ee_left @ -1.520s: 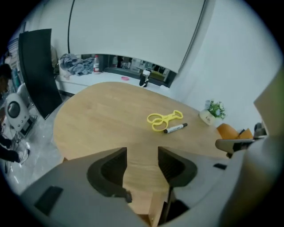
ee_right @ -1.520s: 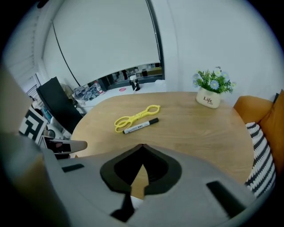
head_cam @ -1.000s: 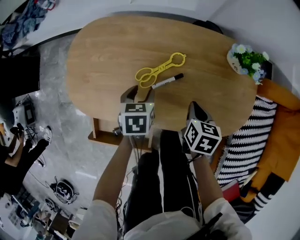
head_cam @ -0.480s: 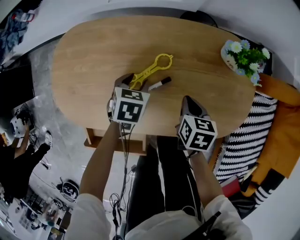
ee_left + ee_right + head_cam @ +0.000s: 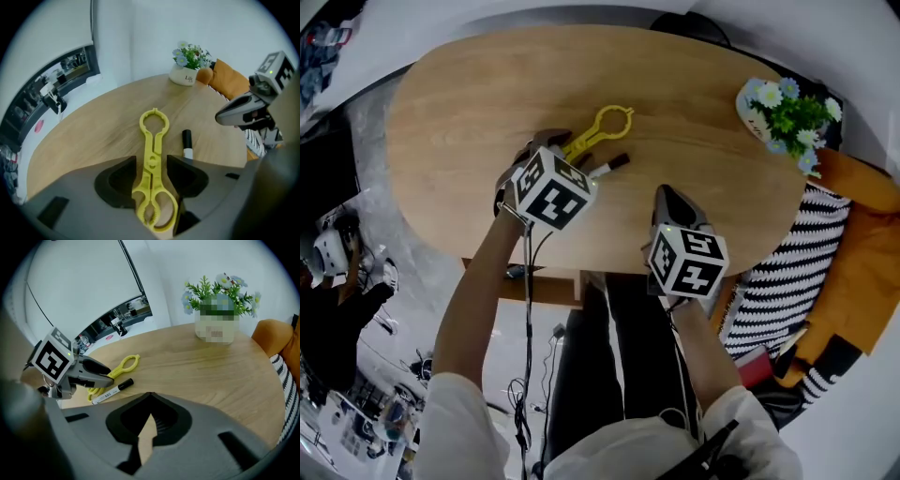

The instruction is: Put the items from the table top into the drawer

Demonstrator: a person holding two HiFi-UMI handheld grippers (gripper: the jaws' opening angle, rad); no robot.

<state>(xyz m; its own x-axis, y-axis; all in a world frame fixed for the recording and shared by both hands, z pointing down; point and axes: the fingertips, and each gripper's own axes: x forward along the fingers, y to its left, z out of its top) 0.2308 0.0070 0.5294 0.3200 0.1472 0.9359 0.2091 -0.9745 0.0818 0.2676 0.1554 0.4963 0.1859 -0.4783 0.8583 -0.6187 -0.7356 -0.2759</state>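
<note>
We find the left gripper (image 5: 151, 168) wide open astride the yellow tool (image 5: 152, 157) on the table (image 5: 487, 112), unclamped; the right gripper (image 5: 149, 398) is closed and empty. Risk: an off-centre squeeze may skid the tool into the marker (image 5: 187, 144) beside it.

One oval wooden surface (image 5: 469, 103) carries three loose things. There is one pair of yellow plastic tongs (image 5: 586, 141) near the middle. One black-capped marker pen (image 5: 609, 165) lies just beside the tongs. One white pot (image 5: 752, 108) stands at the far right edge and holds one bunch of small flowers (image 5: 789, 114), some white and some blue.

Two tools are above the surface's near half, one left tool (image 5: 151, 164) and one right tool (image 5: 149, 399). Each bears one cube with square markers, so there are two cubes, the left cube (image 5: 551, 189) and the right cube (image 5: 688, 262). Two bare forearms reach to them.

Off the right edge lie one orange cushion (image 5: 862, 234) and one black-and-white striped cloth (image 5: 787, 281).
</note>
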